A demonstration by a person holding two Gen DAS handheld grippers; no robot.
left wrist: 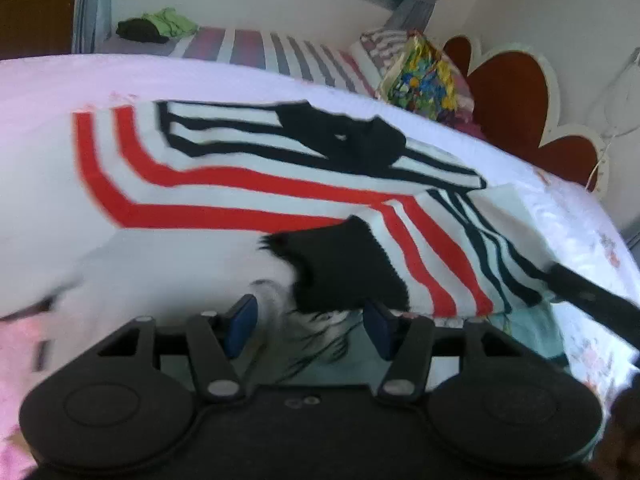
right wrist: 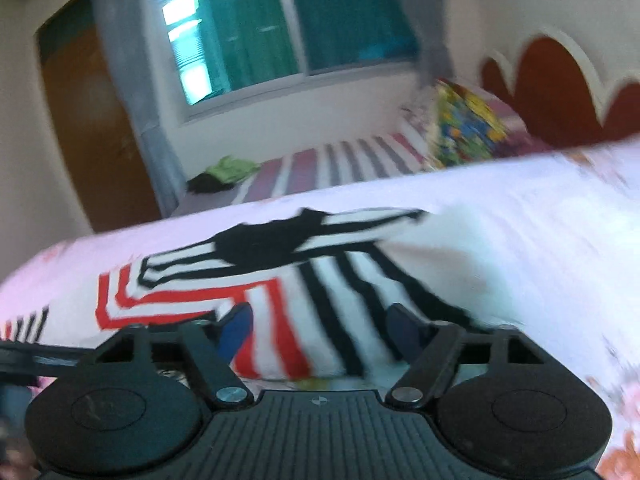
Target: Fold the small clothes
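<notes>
Striped top (left wrist: 248, 184) flat on bed (left wrist: 48, 92), both grippers' fingers (left wrist: 244, 316) apart.

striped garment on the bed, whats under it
The striped garment lies on a pale sheet. At its near edge a light teal cloth peeks out. How far that cloth runs underneath is covered.
</notes>
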